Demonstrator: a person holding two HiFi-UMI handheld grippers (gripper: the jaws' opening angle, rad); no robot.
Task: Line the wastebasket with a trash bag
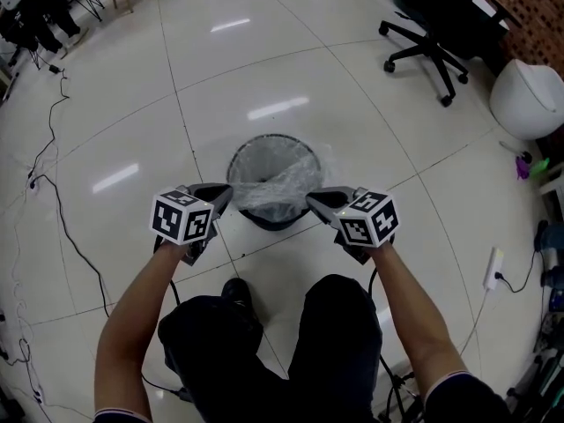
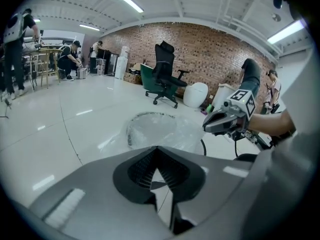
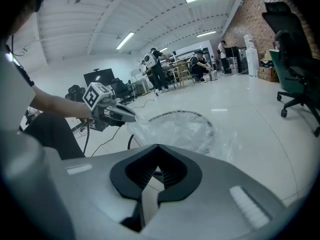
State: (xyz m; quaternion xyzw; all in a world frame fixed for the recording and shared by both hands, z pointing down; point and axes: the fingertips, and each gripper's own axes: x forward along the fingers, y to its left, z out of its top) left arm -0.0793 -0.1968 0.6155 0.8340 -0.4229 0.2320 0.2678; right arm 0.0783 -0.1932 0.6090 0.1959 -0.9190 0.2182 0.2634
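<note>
Clear trash bag (image 1: 280, 183), black mesh wastebasket (image 1: 236, 161)

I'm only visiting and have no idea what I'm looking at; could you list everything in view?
wastebasket: one, black mesh, on the floor before the person
trash bag: one, clear, over the wastebasket's mouth, stretched between both grippers
office chair: one, black, upper right
rounded object: one, white, far right, kind unclear
power strip: one, white, floor at right
cables: several, black, floor at left
left gripper: one, grey, shut on the trash bag's left edge
right gripper: one, grey, shut on its right edge
legs: two, dark trousers, bottom
</note>
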